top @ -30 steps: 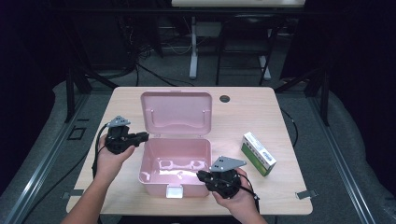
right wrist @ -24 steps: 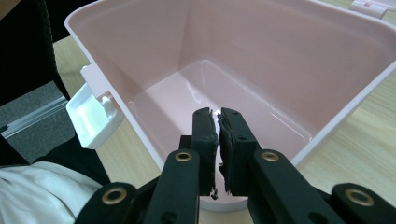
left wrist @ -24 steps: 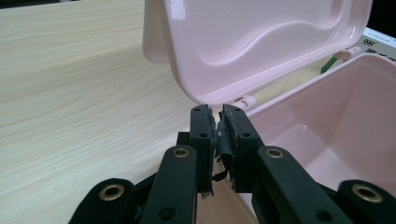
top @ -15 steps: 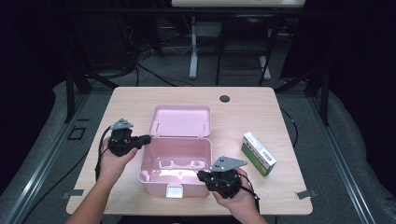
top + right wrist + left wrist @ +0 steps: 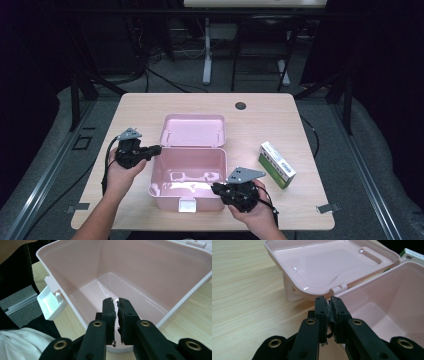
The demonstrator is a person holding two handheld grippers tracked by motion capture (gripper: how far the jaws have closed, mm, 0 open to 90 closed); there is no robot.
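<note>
Lid [image 5: 194,130] dropped back flat since earlier | your left gripper [image 5: 156,149] closing on the box [image 5: 187,172] rim, right gripper [image 5: 216,189] gripping front wall | risk: box skids on bench [image 5: 150,107] toward carton [image 5: 276,164].

A light wooden table [image 5: 150,107] stands on grey carpet [image 5: 190,75] in a dark room.
</note>
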